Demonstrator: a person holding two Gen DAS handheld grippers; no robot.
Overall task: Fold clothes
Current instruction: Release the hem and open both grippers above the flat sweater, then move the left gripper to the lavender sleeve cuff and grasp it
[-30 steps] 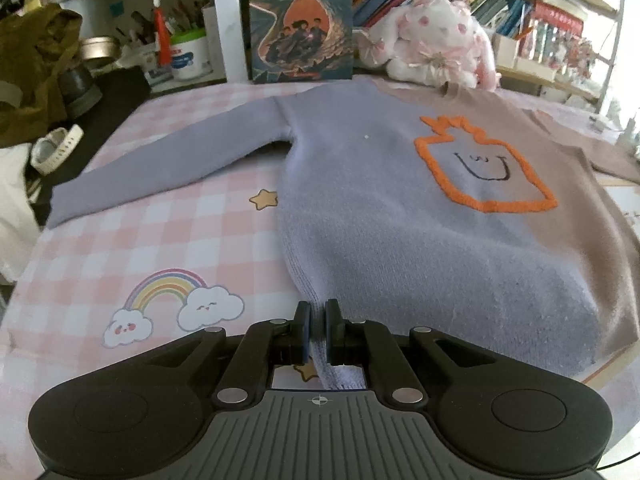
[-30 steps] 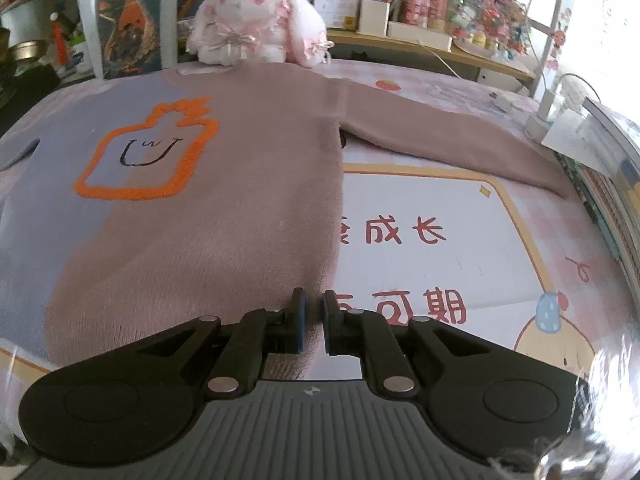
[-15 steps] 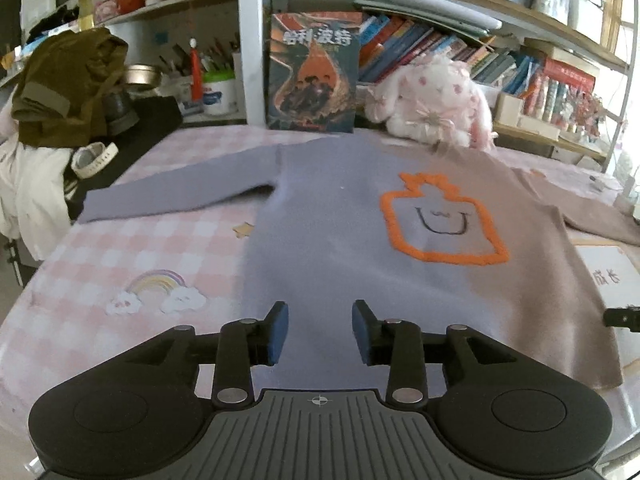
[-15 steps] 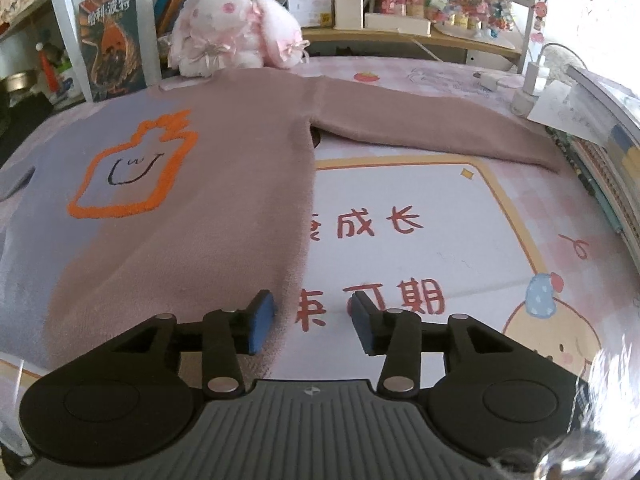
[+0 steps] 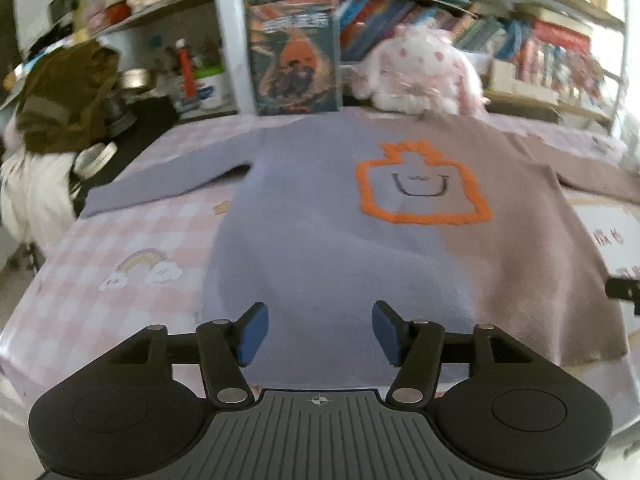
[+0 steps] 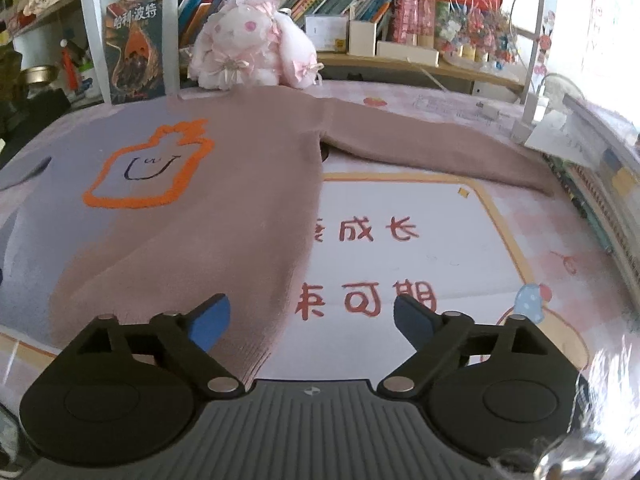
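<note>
Both grippers, left (image 5: 316, 334) and right (image 6: 311, 322), gape wide and empty above a flat two-tone sweater (image 5: 360, 240); only the right view shows its mauve sleeve (image 6: 440, 148) whole.

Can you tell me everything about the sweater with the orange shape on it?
The sweater looks soft and fuzzy, like knit. One half is lilac, the other dusty pink-brown. On the chest is an orange outline shaped like a bottle, with a little smiling face inside. It lies flat, front up, on the pink checked tablecloth, both sleeves spread out sideways. A plush bunny sits by its collar. Neither open tool, left or right, holds it.
</note>
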